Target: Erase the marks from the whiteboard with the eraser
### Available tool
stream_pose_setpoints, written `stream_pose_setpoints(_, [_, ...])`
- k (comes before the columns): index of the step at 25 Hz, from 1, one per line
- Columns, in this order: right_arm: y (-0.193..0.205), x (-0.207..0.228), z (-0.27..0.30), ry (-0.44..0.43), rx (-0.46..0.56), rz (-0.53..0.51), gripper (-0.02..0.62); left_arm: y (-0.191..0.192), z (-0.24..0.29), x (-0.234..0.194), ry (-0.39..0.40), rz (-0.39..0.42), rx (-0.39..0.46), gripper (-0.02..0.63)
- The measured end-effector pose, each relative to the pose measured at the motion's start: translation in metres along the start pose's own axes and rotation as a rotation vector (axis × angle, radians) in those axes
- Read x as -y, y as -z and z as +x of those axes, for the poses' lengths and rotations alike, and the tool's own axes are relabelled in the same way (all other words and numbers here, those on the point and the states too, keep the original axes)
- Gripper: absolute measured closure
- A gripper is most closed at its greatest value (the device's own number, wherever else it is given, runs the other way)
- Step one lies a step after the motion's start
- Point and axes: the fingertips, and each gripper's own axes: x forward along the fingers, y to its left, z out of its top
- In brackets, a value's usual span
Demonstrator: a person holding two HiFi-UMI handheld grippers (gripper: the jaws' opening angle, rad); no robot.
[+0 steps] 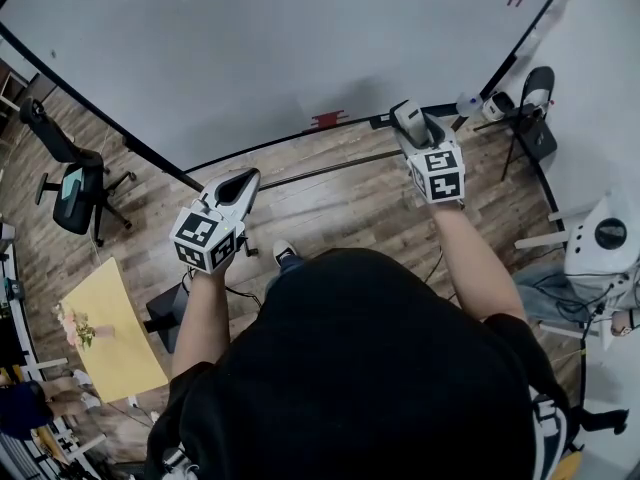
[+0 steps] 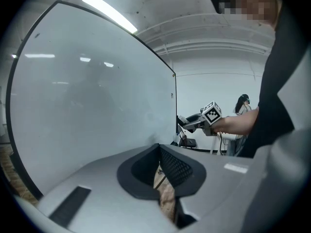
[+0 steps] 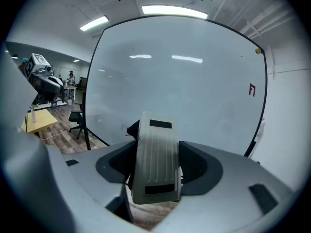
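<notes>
Right gripper (image 1: 415, 133), jaws clamped across the eraser (image 3: 154, 161) mid-length, held before the whiteboard (image 3: 194, 91); I judge the ribbed plastic body light, rigid and slightly slick; left gripper (image 2: 161, 176) closed, empty.

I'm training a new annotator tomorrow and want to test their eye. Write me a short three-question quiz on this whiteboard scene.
1. True or false: the left gripper holds the eraser.
2. In the right gripper view, the red mark sits near which part of the whiteboard? A) right edge B) left edge C) centre
3. Fill in: the ___ gripper is nearer the mark.

Key: 1 false; 2 A; 3 right gripper.
</notes>
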Motion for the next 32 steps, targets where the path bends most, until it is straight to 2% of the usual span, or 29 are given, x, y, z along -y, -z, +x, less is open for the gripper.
stream_pose_setpoints(32, [-0.001,0.007,-0.01,-0.037,0.009,0.079,0.333,0.004,0.01,0.013,-0.01,-0.024,0.002,0.595])
